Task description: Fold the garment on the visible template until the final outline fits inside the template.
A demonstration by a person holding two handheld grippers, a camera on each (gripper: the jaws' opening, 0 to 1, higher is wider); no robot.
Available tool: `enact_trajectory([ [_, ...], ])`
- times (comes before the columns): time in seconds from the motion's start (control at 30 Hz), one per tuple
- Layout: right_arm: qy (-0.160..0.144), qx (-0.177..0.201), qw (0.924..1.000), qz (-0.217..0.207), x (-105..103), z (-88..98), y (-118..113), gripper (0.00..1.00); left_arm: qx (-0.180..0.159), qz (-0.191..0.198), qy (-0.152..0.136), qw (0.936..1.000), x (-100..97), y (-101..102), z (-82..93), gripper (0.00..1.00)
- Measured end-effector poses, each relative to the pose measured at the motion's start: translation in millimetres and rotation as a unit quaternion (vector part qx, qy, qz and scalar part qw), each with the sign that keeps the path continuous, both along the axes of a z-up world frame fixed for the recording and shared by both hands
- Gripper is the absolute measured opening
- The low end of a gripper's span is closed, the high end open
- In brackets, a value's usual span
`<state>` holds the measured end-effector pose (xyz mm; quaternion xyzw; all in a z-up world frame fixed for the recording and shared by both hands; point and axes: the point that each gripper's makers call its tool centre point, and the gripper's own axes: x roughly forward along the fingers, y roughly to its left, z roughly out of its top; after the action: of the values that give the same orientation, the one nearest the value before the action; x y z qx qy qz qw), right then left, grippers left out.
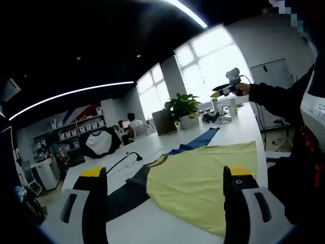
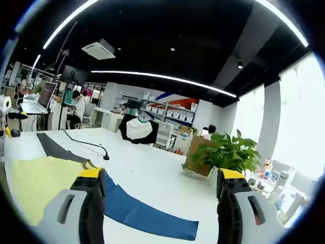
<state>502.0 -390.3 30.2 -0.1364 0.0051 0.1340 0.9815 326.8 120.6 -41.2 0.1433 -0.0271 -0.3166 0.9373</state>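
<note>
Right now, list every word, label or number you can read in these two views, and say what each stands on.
None can be read.
Shelf boxes by the far wall: any labels too small.
Yellow garment: no print shows.
Laptop screen: blurred.

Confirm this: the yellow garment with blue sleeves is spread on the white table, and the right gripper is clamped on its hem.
Not quite. The yellow garment does lie spread on the white table, but the right gripper holds nothing: the right gripper view shows its jaws standing apart over the table, and the left gripper view shows it raised in the air, away from the cloth.
</note>
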Motion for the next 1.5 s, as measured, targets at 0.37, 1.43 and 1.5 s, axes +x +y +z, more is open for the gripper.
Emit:
enact_trajectory([
  [0.37, 0.018, 0.008, 0.9997, -0.011, 55, -45.5, -29, 1.0, -0.009, 0.037, 0.02, 0.9991, 9.0, 17, 0.5, 1.0],
  [1.43, 0.145, 0.05, 0.9824, -0.107, 94, -194.5, -101, 0.65, -0.066, 0.005, 0.03, 0.9973, 0.5, 19, 3.2, 1.0],
  [1.5, 0.154, 0.046, 0.981, -0.109, 91, -201.1, -100, 0.62, -0.063, 0.008, 0.031, 0.9975, 0.5, 21, 2.7, 1.0],
])
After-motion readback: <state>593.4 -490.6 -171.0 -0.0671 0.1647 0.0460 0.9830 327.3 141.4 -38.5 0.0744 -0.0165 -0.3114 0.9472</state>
